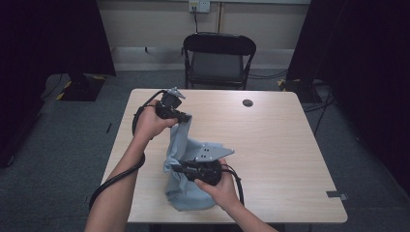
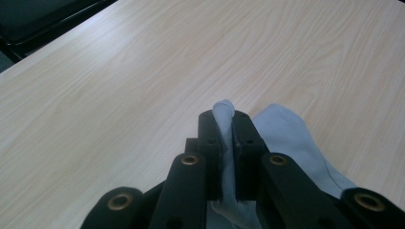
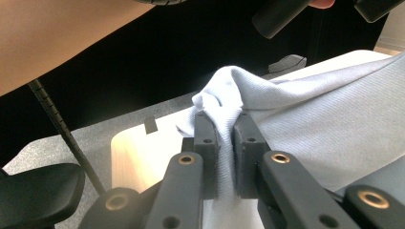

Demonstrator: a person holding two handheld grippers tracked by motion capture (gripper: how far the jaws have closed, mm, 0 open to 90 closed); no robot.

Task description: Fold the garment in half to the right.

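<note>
- High view: the left gripper (image 1: pixel 183 117) is held up over the far left part of the light wooden table (image 1: pixel 280 145), in the person's left hand (image 1: pixel 151 122), with its grey three-cornered plate on top and its black cable looping down along the forearm
- From the tip of that gripper a pale blue cloth (image 1: pixel 186 166) hangs down and towards the person, its lower part bunched on the table just beneath and beside the right gripper (image 1: pixel 179 168)
- The right gripper sits nearer the person than the left one, held in the right hand (image 1: pixel 216 181), its jaws pointing left into the middle of the cloth
- Beyond the left gripper, past the far edge of the table, stands a black folding chair (image 1: pixel 219 58); a small dark round spot (image 1: pixel 247 103) lies on the table to the right of that gripper, well apart from it
- Left gripper view: the left gripper (image 2: pixel 223 125) has its two jaws pressed together on a thin fold of the cloth (image 2: pixel 286 133), which pokes up between the tips and spreads out to the right over the wood
- Right gripper view: the right gripper (image 3: pixel 224 125) is likewise pinching a gathered ridge of the cloth (image 3: pixel 325 124), the ribbed fabric stretching up and away to the right of the jaws; the table edge shows just left of them
</note>
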